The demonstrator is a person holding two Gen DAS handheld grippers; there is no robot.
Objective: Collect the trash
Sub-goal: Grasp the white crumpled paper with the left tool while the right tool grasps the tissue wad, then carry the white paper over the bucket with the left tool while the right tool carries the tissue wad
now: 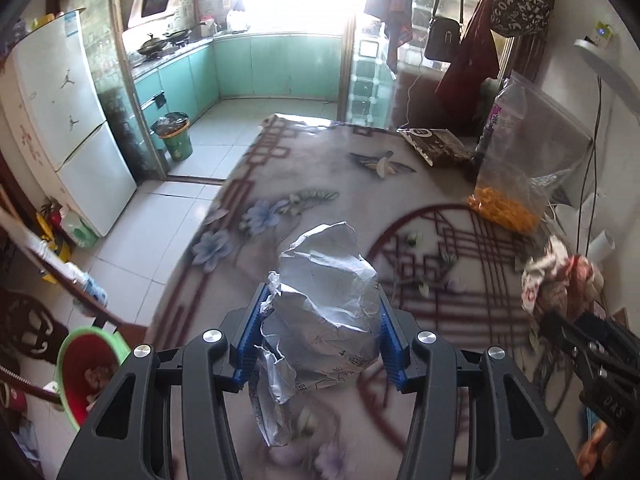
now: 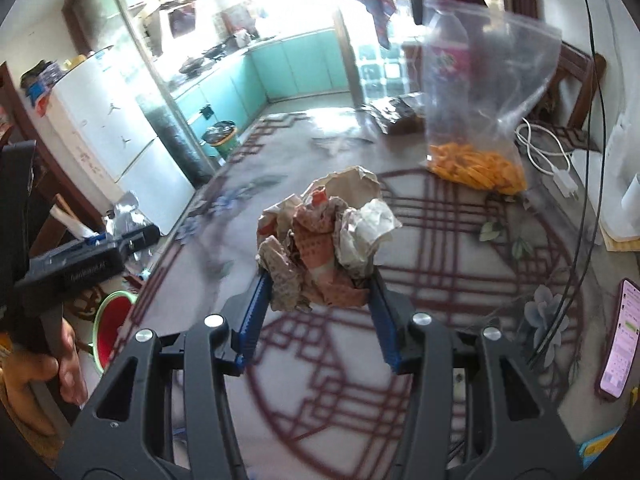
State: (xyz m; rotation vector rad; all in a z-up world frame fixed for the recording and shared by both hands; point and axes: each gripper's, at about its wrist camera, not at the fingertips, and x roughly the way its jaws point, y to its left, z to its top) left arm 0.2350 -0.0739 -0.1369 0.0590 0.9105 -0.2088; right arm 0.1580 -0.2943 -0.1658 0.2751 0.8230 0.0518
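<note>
My left gripper (image 1: 322,312) is shut on a crumpled silver foil wrapper (image 1: 328,304), which hangs above the patterned table (image 1: 320,168); the foil juts well above and below the blue pads. My right gripper (image 2: 318,292) is shut on a wad of crumpled printed paper (image 2: 324,240), also lifted off the table. That wad and the right gripper show at the right edge of the left wrist view as the paper wad (image 1: 560,276). A green bin with a red inside (image 1: 90,372) stands on the floor beside the table, also seen as the bin (image 2: 114,324).
A clear bag of orange snacks (image 2: 476,120) and a plastic bottle (image 1: 504,116) stand at the table's far right, with a dark packet (image 1: 436,146) behind. A phone (image 2: 618,340) lies on the right edge. White charger and cables (image 2: 556,168) trail there. A second bin (image 1: 176,136) stands by the kitchen door.
</note>
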